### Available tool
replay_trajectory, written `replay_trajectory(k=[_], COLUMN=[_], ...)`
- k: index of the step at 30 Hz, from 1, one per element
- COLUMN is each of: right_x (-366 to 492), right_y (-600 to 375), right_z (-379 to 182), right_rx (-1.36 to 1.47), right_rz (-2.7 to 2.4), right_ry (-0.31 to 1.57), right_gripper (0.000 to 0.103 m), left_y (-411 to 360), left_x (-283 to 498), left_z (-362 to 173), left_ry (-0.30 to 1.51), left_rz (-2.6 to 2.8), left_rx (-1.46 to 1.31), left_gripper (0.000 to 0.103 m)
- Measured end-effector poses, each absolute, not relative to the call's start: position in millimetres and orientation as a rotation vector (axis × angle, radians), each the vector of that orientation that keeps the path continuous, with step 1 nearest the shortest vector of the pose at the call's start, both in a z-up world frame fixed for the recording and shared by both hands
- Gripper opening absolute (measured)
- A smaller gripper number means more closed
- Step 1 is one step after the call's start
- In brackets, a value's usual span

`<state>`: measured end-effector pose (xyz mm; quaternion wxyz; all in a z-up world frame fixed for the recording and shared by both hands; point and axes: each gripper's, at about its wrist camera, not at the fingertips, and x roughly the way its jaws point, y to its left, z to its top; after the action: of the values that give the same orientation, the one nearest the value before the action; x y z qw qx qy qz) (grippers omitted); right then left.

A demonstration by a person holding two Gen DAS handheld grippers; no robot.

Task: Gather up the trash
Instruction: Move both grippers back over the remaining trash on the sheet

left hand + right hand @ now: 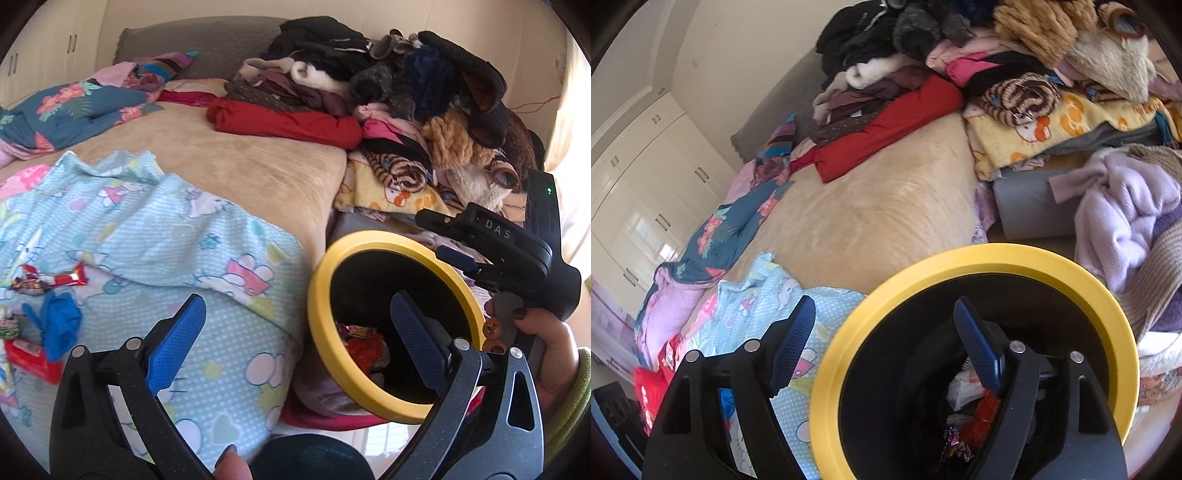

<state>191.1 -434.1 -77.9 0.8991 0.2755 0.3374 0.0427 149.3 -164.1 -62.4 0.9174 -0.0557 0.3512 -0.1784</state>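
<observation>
The left gripper is wide open. Its 2 blue pads stand far apart and hold nothing. One pad is over the light blue blanket with cartoon flowers. The other pad is in front of the mouth of the bin.

The right gripper is open too, with nothing between its blue pads. One pad is over the blue blanket. The other is over the inside of the bin. In the left wrist view the right gripper shows from the side, held by a hand with dark nails. The letters "DAS" can be read on its black body.

The bin is black inside with a thick yellow ring on top. It stands just beside the bed. Trash lies at the bottom: red wrappers, a white one and a shiny one.

More trash waits on the blanket at the left: a red candy wrapper, a crumpled blue glove and a red packet. The writing on them is too small to read.

A big pile of clothes sits at the far end of the bed.
</observation>
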Motion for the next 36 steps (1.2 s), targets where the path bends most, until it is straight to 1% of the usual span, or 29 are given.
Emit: replay_trajectory(k=[14, 36], right_x=[193.4, 179.7], right_y=[-375.3, -248.0], right_z=[-53.9, -45.8], right_rx=[0.432, 0.203], right_rz=[0.216, 0.471], right_ry=[0.624, 0.621], right_gripper=[0.08, 0.082], left_y=[-115.3, -18.7], left_x=[139.6, 130.5], left_z=[-43.0, -20.1], left_ry=[0.642, 0.558], left_rz=[-0.257, -0.081], left_rx=[-0.125, -0.225], left_gripper=[0.092, 0.092])
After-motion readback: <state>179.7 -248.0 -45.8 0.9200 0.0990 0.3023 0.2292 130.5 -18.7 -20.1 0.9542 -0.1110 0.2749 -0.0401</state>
